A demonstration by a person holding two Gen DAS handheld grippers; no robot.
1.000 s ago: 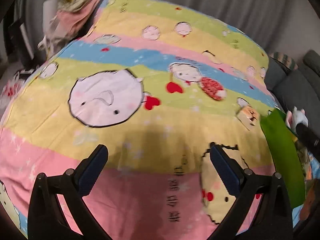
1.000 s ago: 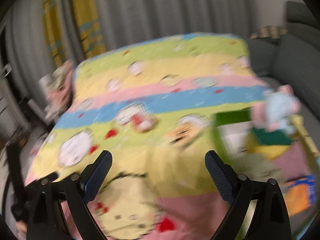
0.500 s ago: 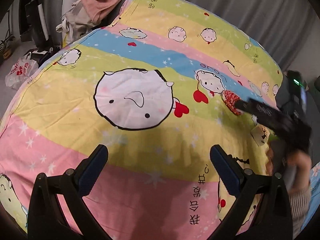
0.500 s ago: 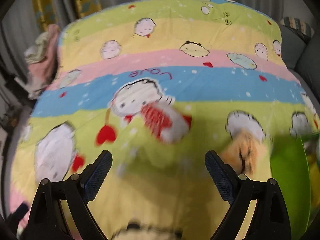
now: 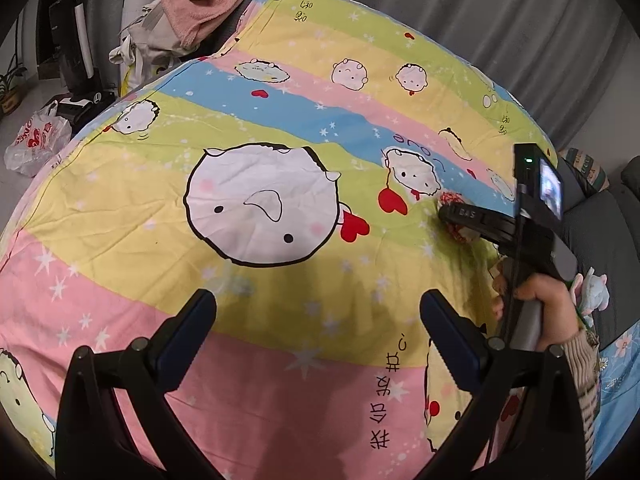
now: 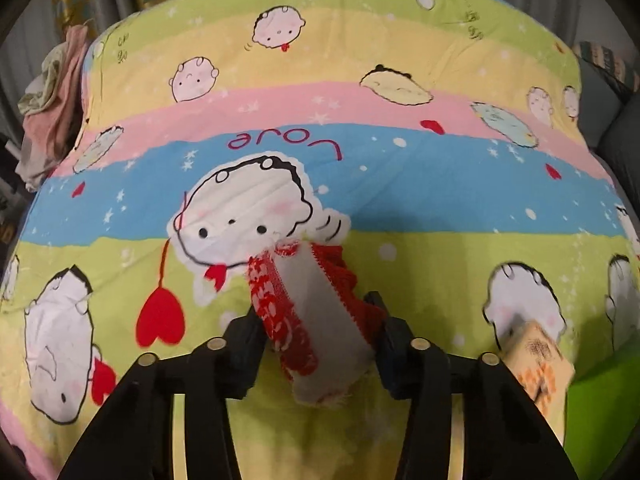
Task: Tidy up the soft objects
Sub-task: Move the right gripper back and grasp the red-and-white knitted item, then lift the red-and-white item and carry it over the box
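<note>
the red-and-white cloth piece (image 6: 316, 320) is seen low in the middle of the right wrist view, lying on the green band of the striped cartoon quilt (image 6: 400, 184), just below a printed white face. it is caught between the pads of the right gripper (image 6: 318, 334), whose jaws have just been closing and now stand narrow, pressed against both sides of the cloth. in the left wrist view the same gripper (image 5: 452, 216) is shown at the right edge, carried by a hand (image 5: 544, 300) in a knitted cuff, its tip on the cloth.

the piece is judged to be light, limp and easily crushed: a roll of thin white fabric with a red patterned, lacy border and a frayed lower end. it should sag and unroll if taken by one end only, so a hold across the bunched middle, as now, is judged the soundest. slipping is judged unlikely on such rough weave.

the left gripper (image 5: 316, 320) is held wide and empty above the pink band. the quilt is smooth cotton, faintly creased.
</note>
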